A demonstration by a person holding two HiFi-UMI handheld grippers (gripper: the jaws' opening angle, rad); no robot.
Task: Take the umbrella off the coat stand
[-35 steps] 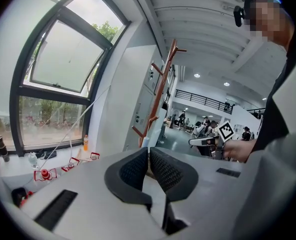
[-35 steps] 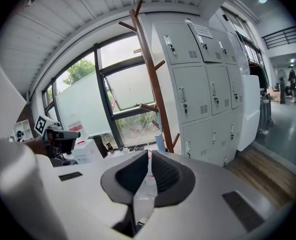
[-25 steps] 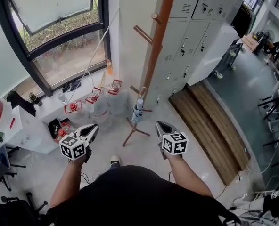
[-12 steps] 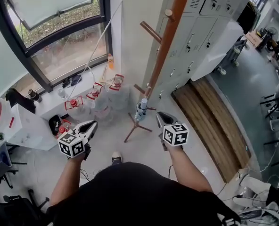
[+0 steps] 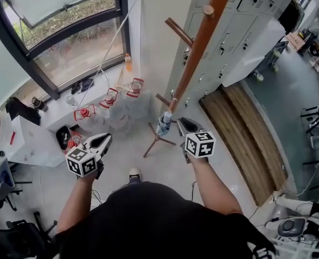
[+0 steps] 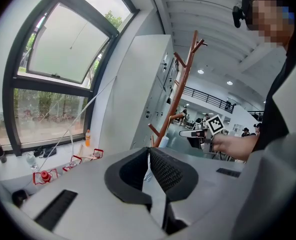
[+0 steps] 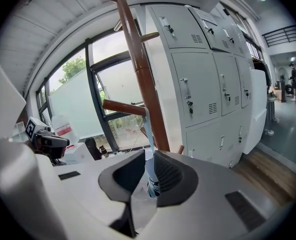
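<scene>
Folded umbrella (image 5: 164, 124) hangs by its strap from a low peg of the wooden coat stand (image 5: 198, 47), close to the pole. Right gripper (image 5: 180, 122): jaws have just been opening and stand slightly apart. The umbrella lines up with the gap just past the tips, ungripped. Left gripper (image 5: 108, 138): jaws closed together, empty, apart from the stand.

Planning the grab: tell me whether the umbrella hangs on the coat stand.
Yes: the umbrella hangs by its strap from a peg of the coat stand.
</scene>
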